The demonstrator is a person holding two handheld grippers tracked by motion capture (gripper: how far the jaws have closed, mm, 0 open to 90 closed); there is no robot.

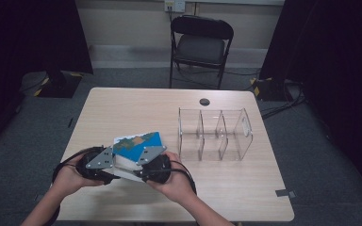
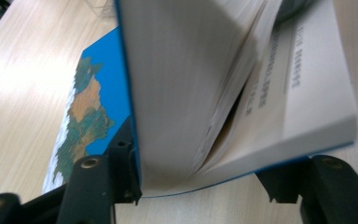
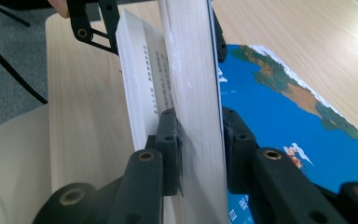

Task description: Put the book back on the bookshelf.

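1. The book (image 1: 139,146), blue map cover up, sits between the two grippers near the table's (image 1: 122,103) front edge, left of the middle, propped open over the wood.
2. Right gripper (image 3: 199,135): jaws clamped tight on a thick block of pages with the blue cover; one pad presses the page side, the other the cover side. In the high view this right gripper (image 1: 143,165) sits at the book's right front corner.
3. Left gripper (image 2: 214,186): jaws partly apart and straddling the whole book from its lower edge. One jaw lies right against the blue cover, the other sits just off the back cover, a sliver of table showing between them. So the book is inside the jaws but I can't call it a firm pinch. In the high view the left gripper (image 1: 99,165) is at the book's left front corner.
4. Hard to read: the fanned pages in the left gripper view are blurred, and the printed lines on the open page are too small and soft to make out. The grey plates and both hands cover the book's front edge from above, and the gripper views cut the book off at the top.
5. The clear divided organizer (image 1: 214,134) stands on the right half of the table, well apart from the book; its compartments hold nothing I can see.
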